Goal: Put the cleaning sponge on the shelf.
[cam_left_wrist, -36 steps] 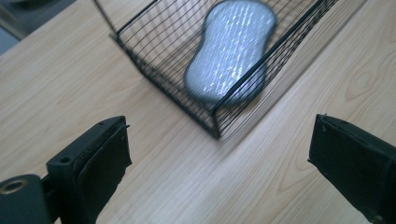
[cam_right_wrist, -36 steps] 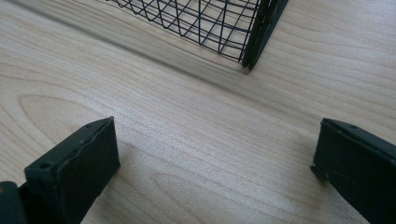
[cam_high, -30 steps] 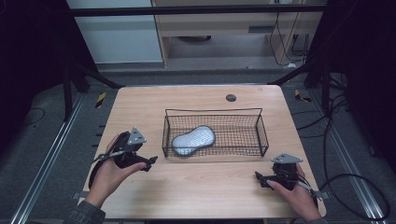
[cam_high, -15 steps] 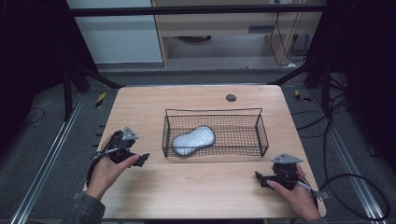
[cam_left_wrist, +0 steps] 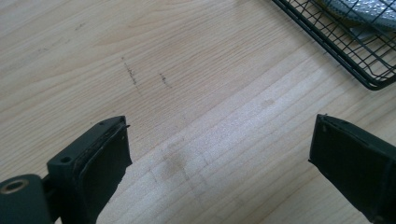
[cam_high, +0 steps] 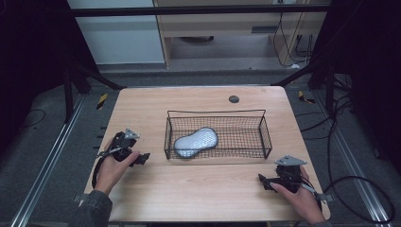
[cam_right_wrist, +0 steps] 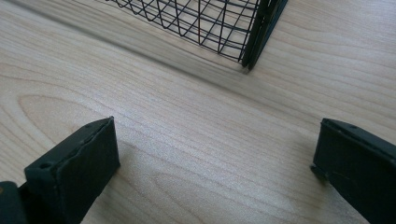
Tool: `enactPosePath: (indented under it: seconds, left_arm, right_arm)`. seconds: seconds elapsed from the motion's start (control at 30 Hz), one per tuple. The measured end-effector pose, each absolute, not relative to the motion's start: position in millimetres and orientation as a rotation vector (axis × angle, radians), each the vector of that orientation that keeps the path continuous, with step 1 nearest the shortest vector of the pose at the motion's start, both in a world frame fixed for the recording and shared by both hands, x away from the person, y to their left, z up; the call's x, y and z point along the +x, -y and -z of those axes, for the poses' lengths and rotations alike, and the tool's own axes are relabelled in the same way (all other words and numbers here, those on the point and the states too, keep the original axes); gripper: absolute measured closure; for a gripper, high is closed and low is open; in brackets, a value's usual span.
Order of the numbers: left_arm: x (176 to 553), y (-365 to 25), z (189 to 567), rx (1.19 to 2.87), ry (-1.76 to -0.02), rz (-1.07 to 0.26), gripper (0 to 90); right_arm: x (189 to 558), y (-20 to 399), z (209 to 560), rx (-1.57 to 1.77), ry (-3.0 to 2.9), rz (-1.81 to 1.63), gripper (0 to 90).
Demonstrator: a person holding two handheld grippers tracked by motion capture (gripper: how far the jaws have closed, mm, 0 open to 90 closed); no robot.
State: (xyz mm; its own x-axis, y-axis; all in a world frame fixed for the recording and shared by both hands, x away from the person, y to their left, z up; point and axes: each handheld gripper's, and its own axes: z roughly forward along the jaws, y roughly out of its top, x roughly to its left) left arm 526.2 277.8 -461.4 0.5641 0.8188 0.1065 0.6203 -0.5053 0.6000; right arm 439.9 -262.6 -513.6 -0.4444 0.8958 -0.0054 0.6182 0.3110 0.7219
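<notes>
1. Left gripper (cam_high: 142, 159), in the high view, rests low on the wooden table (cam_high: 198, 194) in the person's left hand (cam_high: 111, 166), its jaws pointing toward the wire basket (cam_high: 215, 113) just ahead of it. Right gripper (cam_high: 263, 181) sits well apart from it, near the basket's other near corner, in the right hand (cam_high: 298, 196). A grey mesh-textured oblong pad (cam_high: 196, 141), possibly a sponge or scrubber, lies flat inside the basket, toward the end nearer the left gripper. It looks light and likely soft; a pinch across its narrower waist would probably hold best, though the basket wall calls for a reach from above. A small dark round mark (cam_high: 233, 99) lies beyond the basket.

2. In the left gripper view, the left gripper (cam_left_wrist: 219, 163) has its jaws spread wide with nothing between them but bare table. The basket's corner (cam_left_wrist: 355, 56) lies ahead to the right, with an edge of the grey pad (cam_left_wrist: 373, 11) showing inside it.

3. In the right gripper view, the right gripper (cam_right_wrist: 215, 163) is likewise wide apart and empty, with a basket corner (cam_right_wrist: 252, 42) ahead.

4. Compared with a second ago, the left gripper has drawn back from the basket and dropped toward the table; the right gripper, basket and pad are unchanged.
</notes>
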Motion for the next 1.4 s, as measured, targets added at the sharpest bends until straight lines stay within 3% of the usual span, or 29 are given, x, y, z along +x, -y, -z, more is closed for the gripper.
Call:
enactPosePath:
  seconds: [0.8,1.4]
  left_arm:
    - [547,-286,486,2.148,-1.246,-0.565,4.5]
    - [552,-290,502,2.112,-1.301,-0.519,2.1]
  right_arm:
    - [440,263,514,1.346,-2.175,-0.926,0.4]
    - [440,263,514,1.346,-2.175,-0.926,0.4]
